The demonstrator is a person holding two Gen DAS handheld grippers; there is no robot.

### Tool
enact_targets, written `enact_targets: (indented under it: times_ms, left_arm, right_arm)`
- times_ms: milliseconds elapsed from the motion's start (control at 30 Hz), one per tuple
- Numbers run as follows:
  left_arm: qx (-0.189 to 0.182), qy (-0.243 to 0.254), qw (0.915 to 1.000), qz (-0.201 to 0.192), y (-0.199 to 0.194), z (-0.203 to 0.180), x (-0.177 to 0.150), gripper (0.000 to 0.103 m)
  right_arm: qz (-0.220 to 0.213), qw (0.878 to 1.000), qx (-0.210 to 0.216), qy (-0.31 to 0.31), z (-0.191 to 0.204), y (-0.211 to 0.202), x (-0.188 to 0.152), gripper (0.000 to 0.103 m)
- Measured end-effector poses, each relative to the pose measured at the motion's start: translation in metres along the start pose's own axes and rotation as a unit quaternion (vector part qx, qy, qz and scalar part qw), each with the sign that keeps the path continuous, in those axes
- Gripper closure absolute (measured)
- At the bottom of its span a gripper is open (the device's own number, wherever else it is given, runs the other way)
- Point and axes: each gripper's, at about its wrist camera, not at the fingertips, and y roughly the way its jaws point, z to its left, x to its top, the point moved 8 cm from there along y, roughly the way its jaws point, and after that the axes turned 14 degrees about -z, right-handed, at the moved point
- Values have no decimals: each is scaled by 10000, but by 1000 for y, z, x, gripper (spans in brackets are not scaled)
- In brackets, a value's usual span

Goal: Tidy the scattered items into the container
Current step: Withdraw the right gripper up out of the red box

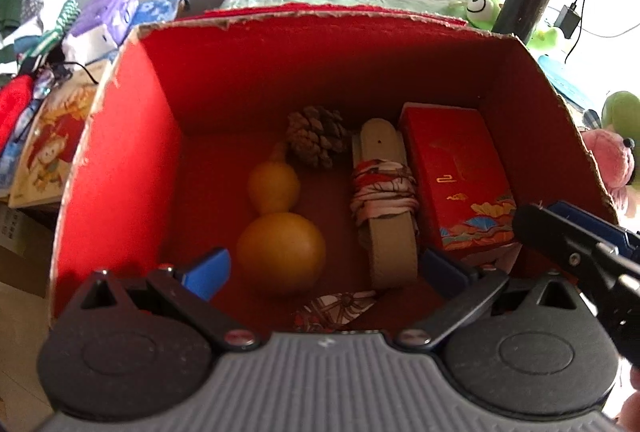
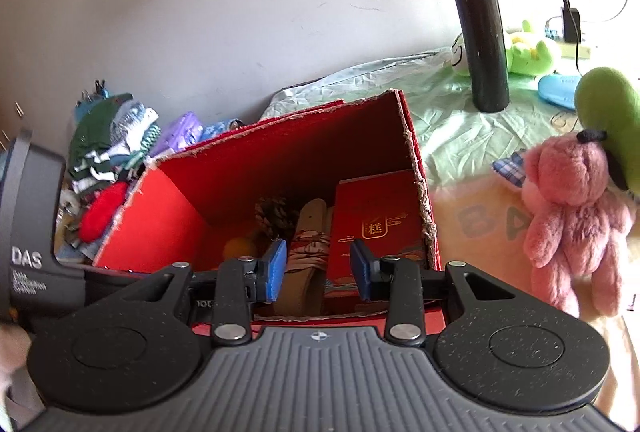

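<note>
From the right wrist we catch only a sliver of the gourd (image 2: 237,247), tucked behind the right gripper's blue pad (image 2: 274,270), and the pine cone (image 2: 273,213) shows just its top. Looking down from the left wrist, the patterned cloth scrap (image 1: 335,310) slips under the left gripper's body (image 1: 328,380). The pink plush bear (image 1: 610,162) is cut by the frame edge, half behind the red box's wall (image 1: 576,120). Small print under the "DAS" label (image 2: 26,257) is too blurred for us to read.
</note>
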Motion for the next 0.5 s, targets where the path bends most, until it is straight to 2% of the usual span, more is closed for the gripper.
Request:
enact_targets:
  times_ms: [167, 500]
  left_arm:
    - [-236, -247, 9993, 135, 6, 2, -4, 1]
    - [-369, -245, 9990, 96, 7, 1, -5, 1]
  right_arm:
    - [-19, 9997, -110, -217, 2, 0, -3, 65]
    - [-24, 9989, -190, -427, 5, -1, -5, 65]
